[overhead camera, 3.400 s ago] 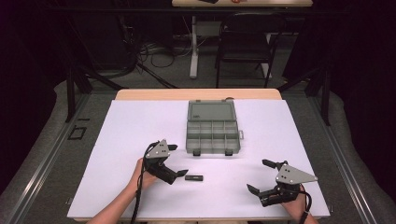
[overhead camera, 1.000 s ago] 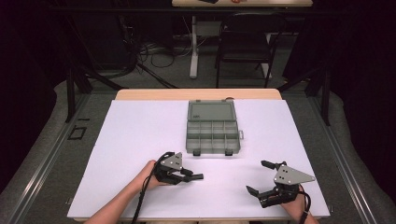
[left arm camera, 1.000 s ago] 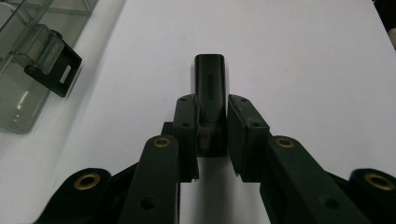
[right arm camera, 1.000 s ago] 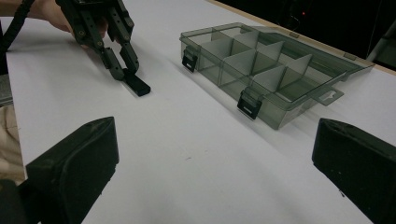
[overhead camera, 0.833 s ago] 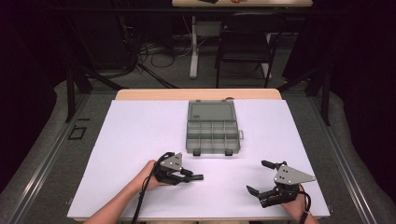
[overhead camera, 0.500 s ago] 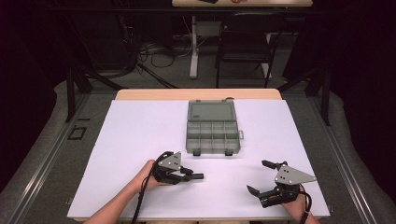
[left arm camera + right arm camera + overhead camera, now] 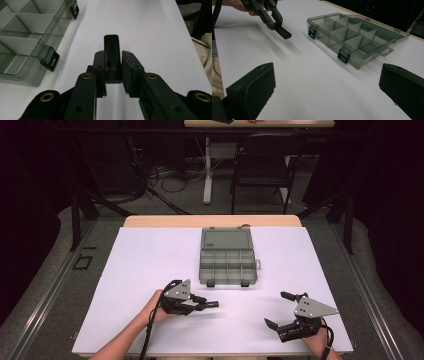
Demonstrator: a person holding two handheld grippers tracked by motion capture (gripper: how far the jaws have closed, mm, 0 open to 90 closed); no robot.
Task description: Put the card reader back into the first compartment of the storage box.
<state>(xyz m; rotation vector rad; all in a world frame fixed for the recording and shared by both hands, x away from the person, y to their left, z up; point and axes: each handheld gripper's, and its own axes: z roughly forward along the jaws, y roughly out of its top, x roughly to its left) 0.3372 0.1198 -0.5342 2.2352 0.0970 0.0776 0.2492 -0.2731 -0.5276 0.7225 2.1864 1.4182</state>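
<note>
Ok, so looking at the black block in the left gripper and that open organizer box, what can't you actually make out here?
- Black block, left gripper view: its near end and sides sit behind the fingers; in the high view it is too small to read.
- Organizer box, left gripper view: cut off by the left edge.
- Box compartments, high view: too small to tell contents.
- Right gripper, right gripper view: jaws cut by the bottom edge.

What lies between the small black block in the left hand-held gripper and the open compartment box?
Nothing: in the high view, only bare white tabletop separates the black block from the compartment box; the right gripper view agrees.
</note>
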